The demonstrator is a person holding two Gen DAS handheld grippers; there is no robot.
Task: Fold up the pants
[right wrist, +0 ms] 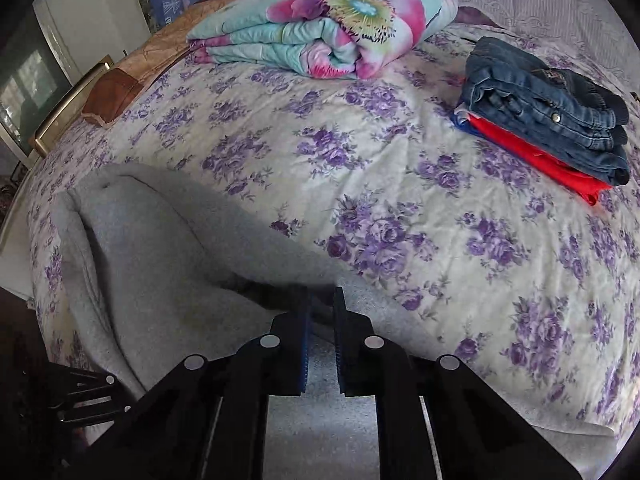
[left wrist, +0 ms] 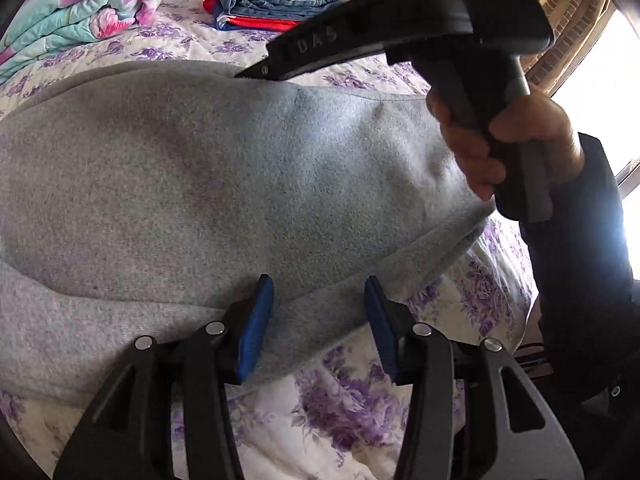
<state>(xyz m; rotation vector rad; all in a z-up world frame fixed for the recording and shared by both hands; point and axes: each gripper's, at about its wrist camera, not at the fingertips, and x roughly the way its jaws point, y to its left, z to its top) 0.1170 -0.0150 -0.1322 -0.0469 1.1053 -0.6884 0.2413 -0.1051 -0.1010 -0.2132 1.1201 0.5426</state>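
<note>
Left gripper (left wrist: 318, 312) spread wide over grey pants (left wrist: 192, 184), right gripper (right wrist: 321, 334) narrowly parted, lettering "DAS".

Left gripper (left wrist: 318, 320) fingers (left wrist: 256, 328) spread wide over grey pants (left wrist: 200, 184).

Grey pants (left wrist: 208, 184) lie on a purple-flowered white bedspread (right wrist: 360, 168).

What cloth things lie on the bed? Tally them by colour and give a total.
Grey pants: 1
Blue denim garment: 1
Red garment: 1
Blue garment at the bottom of that stack, only an edge showing: 1
Floral turquoise-and-pink quilt: 1
Total: 5, on the purple-flowered bedsheet.
</note>
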